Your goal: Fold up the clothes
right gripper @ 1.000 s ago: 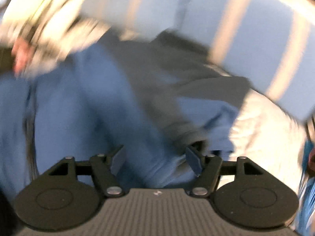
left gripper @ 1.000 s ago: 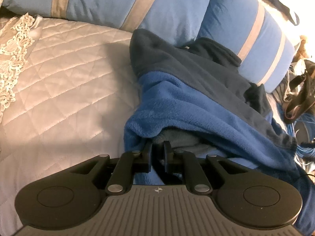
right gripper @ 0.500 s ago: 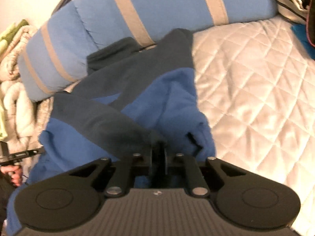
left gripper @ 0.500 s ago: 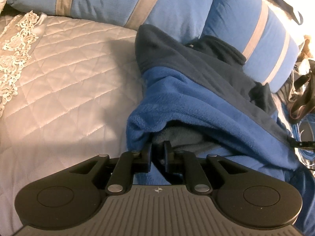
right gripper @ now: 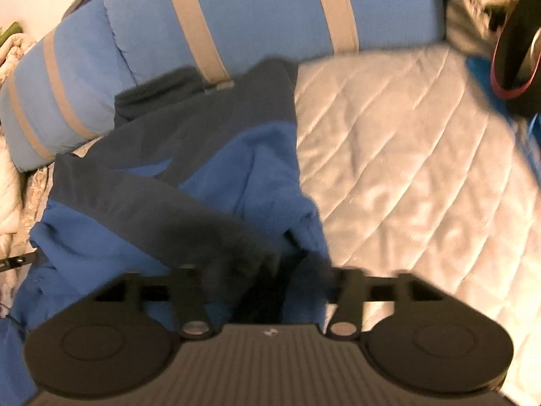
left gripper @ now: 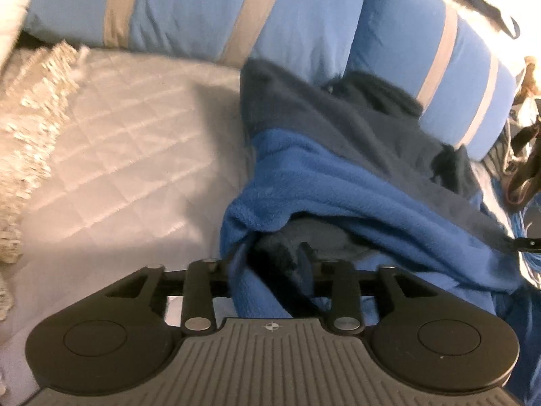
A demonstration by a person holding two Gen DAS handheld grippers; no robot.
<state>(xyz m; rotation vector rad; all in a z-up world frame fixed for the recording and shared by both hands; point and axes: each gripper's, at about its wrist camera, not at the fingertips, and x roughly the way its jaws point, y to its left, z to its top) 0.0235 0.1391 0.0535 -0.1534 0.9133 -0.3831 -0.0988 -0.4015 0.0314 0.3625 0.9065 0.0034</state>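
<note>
1. The left gripper (left gripper: 270, 253) is opening its jaws; a fold of the blue fleece garment (left gripper: 338, 182) is lying between them, draping over its near finger so that only the far finger's dark tip is showing. No pad is visibly pressing the cloth.
2. The right gripper (right gripper: 267, 270) is also opening, jaws spreading wide. Motion blur is smearing its fingers, and a dark edge of the garment (right gripper: 236, 155) is sitting in the gap; I cannot tell whether cloth is touching either pad.
3. Just ahead of both tongs the garment is lying bunched, blue body nearest and navy panels beyond. Its layers are overlapping, so which part is sleeve or collar is hard to make out.
4. To the left of the left tongs, and to the right of the right tongs, the quilted bedspread (left gripper: 118, 155) is stretching out bare, giving open room beside the garment's edge.
5. Far left of the left tongs, a lace-trimmed cloth (left gripper: 30, 128) is running along the quilt, blurred and cut off by the frame.
6. Beyond the garment, its far navy edge is resting against two blue pillows with tan stripes (left gripper: 189, 10).
7. Past the pillows, at the right of the left view, dark straps (left gripper: 524, 169) and clutter are sitting in glare, too washed out to identify. At the right tongs' far right, a dark red-edged thing (right gripper: 517, 54) is being cropped by the frame.
</note>
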